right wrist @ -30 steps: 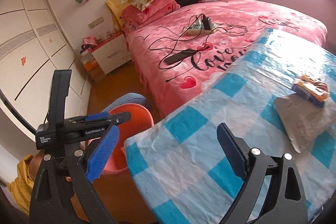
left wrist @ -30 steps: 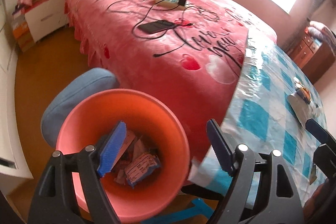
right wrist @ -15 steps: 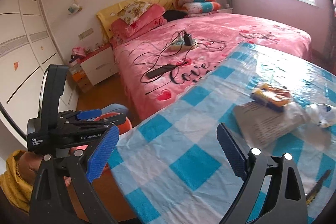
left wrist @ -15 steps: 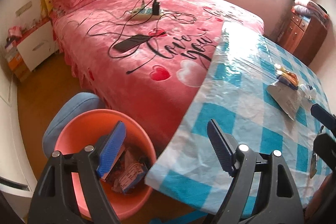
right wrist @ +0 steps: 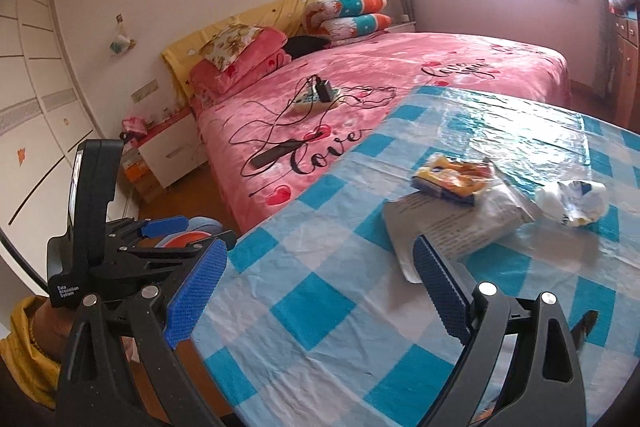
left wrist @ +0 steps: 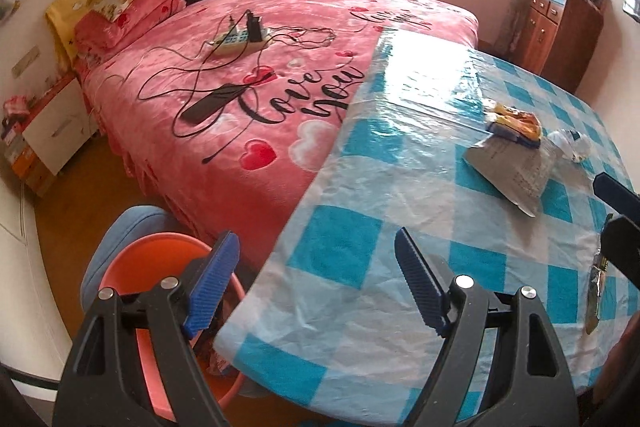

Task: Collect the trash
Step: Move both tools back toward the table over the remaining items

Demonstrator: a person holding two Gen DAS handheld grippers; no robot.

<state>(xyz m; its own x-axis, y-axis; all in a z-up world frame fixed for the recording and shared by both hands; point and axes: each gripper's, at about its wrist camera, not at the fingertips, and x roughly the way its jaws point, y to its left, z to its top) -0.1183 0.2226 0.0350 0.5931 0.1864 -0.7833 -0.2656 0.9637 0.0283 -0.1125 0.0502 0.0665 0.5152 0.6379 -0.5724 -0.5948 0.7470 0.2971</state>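
Right wrist view: right gripper (right wrist: 320, 291) spread, empty; grey wrapper (right wrist: 452, 223) lay just beyond its fingertips, centre-right, long axis slanting up-right. Left gripper (left wrist: 316, 279) also spread, farther off.

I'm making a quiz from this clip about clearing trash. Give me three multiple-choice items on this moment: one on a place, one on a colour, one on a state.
1. Where does the yellow wrapper lie?
A. on the bed
B. on the table
C. in the bin

2. What colour is the bin?
A. green
B. white
C. orange

3. How are the left gripper and the right gripper?
A. both open and empty
B. both shut on trash
C. one holds a wrapper

Key: 1 B, it rests on the checked cloth; 2 C, its rim shows orange beside the table; 3 A, the jaws stand apart with nothing between them.
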